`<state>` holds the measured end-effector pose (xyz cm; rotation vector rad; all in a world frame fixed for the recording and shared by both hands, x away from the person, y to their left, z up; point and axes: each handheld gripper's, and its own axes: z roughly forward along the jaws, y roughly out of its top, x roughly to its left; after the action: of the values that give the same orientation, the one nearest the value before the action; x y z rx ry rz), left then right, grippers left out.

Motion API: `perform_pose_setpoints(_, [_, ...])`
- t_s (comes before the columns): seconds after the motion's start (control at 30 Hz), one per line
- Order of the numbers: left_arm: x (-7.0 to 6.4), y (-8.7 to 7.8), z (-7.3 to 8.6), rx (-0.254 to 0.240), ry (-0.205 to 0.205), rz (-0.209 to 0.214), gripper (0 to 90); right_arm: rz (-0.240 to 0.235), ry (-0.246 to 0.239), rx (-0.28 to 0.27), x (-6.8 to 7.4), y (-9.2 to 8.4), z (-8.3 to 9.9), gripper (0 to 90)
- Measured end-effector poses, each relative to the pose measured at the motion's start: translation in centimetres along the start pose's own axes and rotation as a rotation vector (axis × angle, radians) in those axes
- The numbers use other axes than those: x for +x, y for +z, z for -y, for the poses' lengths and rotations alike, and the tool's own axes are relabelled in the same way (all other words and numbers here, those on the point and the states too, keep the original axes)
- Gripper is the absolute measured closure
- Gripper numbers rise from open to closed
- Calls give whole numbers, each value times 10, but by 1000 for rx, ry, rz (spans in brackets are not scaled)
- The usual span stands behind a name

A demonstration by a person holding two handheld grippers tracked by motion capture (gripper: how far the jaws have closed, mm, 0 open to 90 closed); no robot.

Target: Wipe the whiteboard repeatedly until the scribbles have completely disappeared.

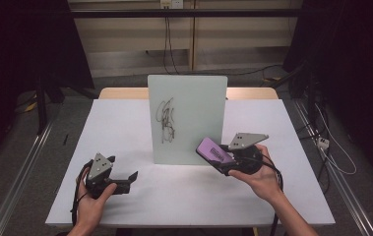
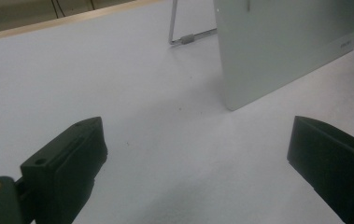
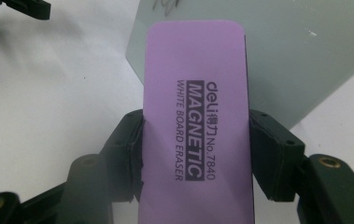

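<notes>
A purple whiteboard eraser (image 3: 195,121) sits clamped between the two black jaws of the right gripper (image 3: 195,154), one jaw pressing each long edge; its top face is a flat rounded rectangle, plain lilac, printed in dark letters with "deli", "MAGNETIC", "WHITE BOARD ERASER" and "No. 7840" running along its length; a darker underside shows as a thin edge along one side. In the high view the eraser (image 1: 215,152) is held in the person's right hand (image 1: 253,177) above the table (image 1: 174,196), tilted, its far end just beside the lower right corner of the whiteboard (image 1: 189,118); whether it touches the board cannot be told. The whiteboard stands upright near the middle of the white table, pale grey-green, with a tangle of black scribble (image 1: 167,120) on its left half; a wire stand (image 2: 184,37) props it from behind. The left gripper (image 1: 125,181) rests low over the table's near left, well apart from the board, held in the left hand (image 1: 93,201); its jaws stand wide apart with nothing between them.
</notes>
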<state>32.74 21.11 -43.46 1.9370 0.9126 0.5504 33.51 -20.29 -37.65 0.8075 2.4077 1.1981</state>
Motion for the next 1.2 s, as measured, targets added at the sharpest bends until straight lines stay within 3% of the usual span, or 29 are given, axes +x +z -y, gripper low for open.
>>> perform_pose_setpoints(0.27, [-1, -2, 2, -2, -24, 25, 45, 10, -27, -31, 4, 7, -18, 418])
perform_pose_setpoints(0.33, [-3, -4, 1, 2, 1, 21, 45, 7, -41, -35, 5, 11, -25, 418])
perform_pose_setpoints(0.47, [-3, -4, 0, -2, 11, 17, 45, 4, -63, -42, 7, 15, -33, 418])
perform_pose_setpoints(1.2, [0, -1, 0, 2, 2, 14, 45, 16, -93, -133, 5, 30, -73, 418])
